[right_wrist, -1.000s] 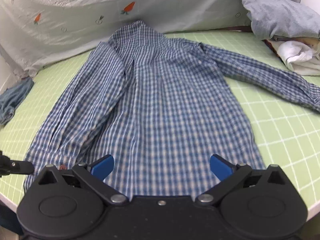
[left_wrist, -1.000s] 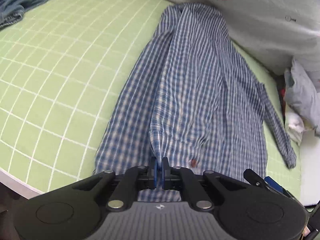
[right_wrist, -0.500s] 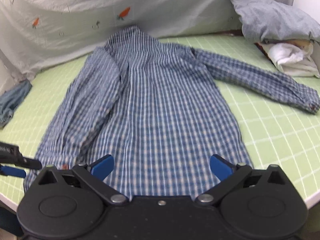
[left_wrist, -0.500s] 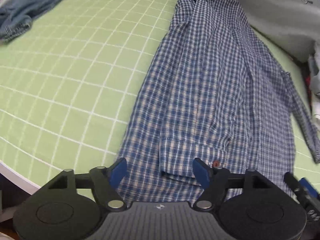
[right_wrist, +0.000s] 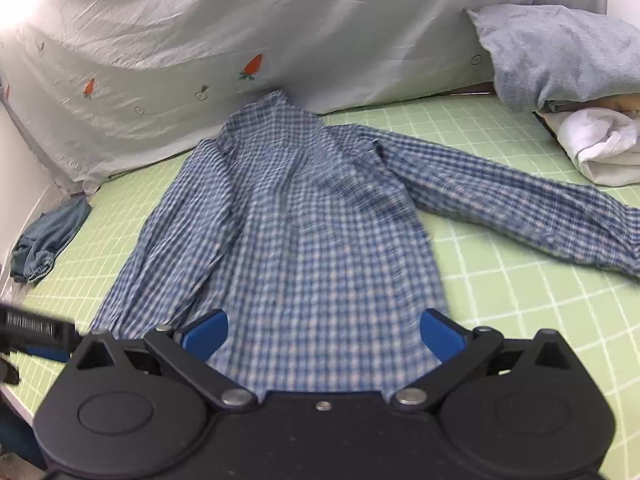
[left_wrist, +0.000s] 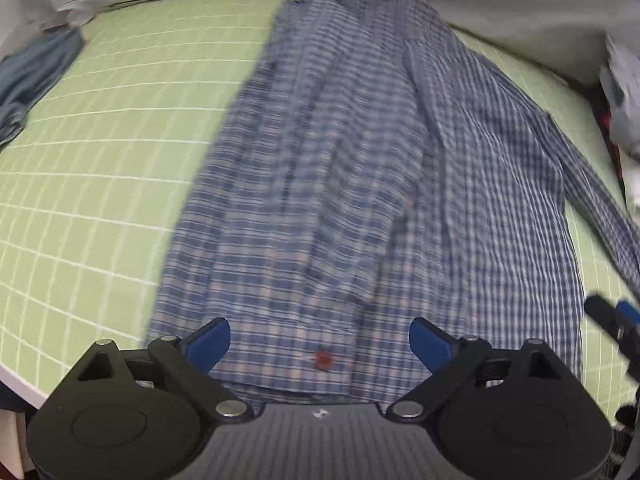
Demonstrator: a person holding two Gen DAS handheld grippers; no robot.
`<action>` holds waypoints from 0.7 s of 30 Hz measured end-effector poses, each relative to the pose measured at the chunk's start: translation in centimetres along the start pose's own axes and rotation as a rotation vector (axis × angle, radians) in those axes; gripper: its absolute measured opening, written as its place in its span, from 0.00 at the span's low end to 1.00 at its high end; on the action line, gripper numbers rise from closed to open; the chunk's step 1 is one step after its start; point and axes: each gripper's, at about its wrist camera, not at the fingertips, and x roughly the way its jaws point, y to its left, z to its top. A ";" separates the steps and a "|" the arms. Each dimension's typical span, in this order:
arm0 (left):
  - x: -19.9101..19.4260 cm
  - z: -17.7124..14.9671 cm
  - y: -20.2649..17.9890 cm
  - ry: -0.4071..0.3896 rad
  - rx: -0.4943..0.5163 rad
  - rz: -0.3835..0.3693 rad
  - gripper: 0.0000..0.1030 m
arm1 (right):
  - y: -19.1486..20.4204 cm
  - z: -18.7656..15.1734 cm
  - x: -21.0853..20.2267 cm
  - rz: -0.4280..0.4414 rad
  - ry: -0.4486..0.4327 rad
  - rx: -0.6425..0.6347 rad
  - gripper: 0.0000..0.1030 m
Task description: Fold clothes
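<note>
A blue plaid shirt (left_wrist: 360, 184) lies flat on the green grid sheet (left_wrist: 100, 168), collar toward the far wall. Its left sleeve is folded over the body, with the cuff and a red button (left_wrist: 323, 359) at the near hem. The right sleeve (right_wrist: 520, 196) lies stretched out to the right. My left gripper (left_wrist: 320, 340) is open and empty above the cuff. My right gripper (right_wrist: 323, 332) is open and empty over the near hem of the shirt (right_wrist: 320, 240).
A pale carrot-print quilt (right_wrist: 240, 32) lines the back. A grey pillow (right_wrist: 568, 52) and white cloth (right_wrist: 600, 148) sit at the right. A blue-grey garment (right_wrist: 48, 240) lies at the left. The bed edge (left_wrist: 24, 388) runs along the near left.
My left gripper was shut on the sleeve cuff one second ago; it has opened and let the cuff drop onto the shirt. Both grippers have pulled back and risen slightly.
</note>
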 end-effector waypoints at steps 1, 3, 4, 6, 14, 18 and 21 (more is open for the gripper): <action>0.1 0.1 -0.7 0.001 0.010 0.005 0.93 | -0.8 0.3 0.3 -0.008 0.003 0.009 1.00; 0.4 0.3 -2.2 0.004 0.030 0.016 0.94 | -2.5 0.9 0.8 -0.030 0.015 0.033 1.00; 0.5 0.3 -2.7 0.005 0.032 0.025 0.95 | -3.4 1.2 1.1 -0.042 0.021 0.045 1.00; 0.8 0.6 -3.1 0.010 0.018 0.043 0.95 | -5.1 1.7 1.7 -0.065 0.034 0.069 1.00; 1.9 2.7 -3.4 0.035 -0.054 0.093 0.95 | -12.5 4.1 3.7 -0.277 0.017 0.165 1.00; 2.5 3.6 -3.6 0.051 -0.071 0.102 0.95 | -15.9 5.0 4.4 -0.463 0.002 0.167 1.00; 3.0 4.4 -3.7 0.064 -0.085 0.109 0.95 | -19.2 4.8 4.5 -0.529 0.016 0.225 1.00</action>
